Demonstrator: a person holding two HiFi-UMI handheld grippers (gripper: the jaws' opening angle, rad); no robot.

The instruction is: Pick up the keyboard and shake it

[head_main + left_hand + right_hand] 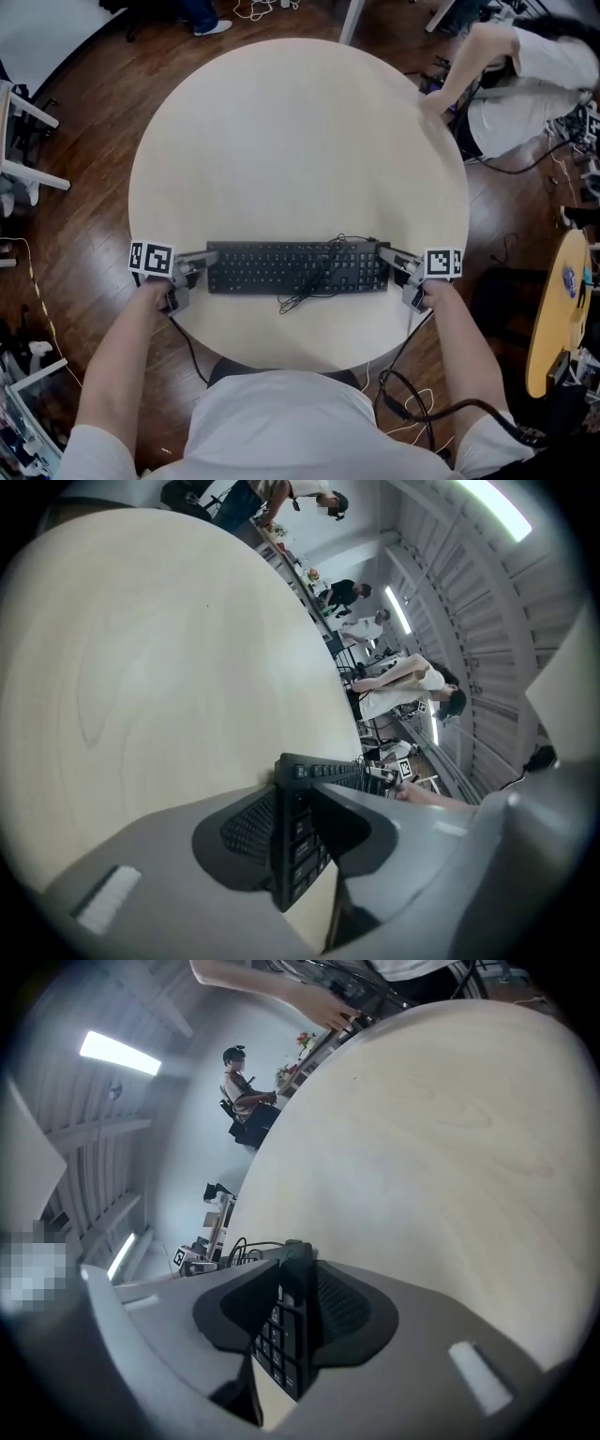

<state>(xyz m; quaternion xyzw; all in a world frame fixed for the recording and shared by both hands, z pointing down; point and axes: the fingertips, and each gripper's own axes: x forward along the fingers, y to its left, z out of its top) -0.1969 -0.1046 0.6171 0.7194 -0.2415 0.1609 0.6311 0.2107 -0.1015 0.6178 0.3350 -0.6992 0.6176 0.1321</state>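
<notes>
Round pale tabletop [291,141]: carries one item. Black keyboard [272,269] sits near the tabletop's near edge, lengthwise left to right; whether it rests on the surface or is raised off it cannot be determined. Left hand-held gripper [199,265]: jaws clamped on the keyboard's left end. Right hand-held gripper [391,260]: jaws clamped on the keyboard's right end. A thin black cable [314,281] lies in loose loops across the keys right of centre.

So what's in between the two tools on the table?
The black keyboard spans from the left tool to the right tool, its cable lying across it; the head view shows it.
</notes>
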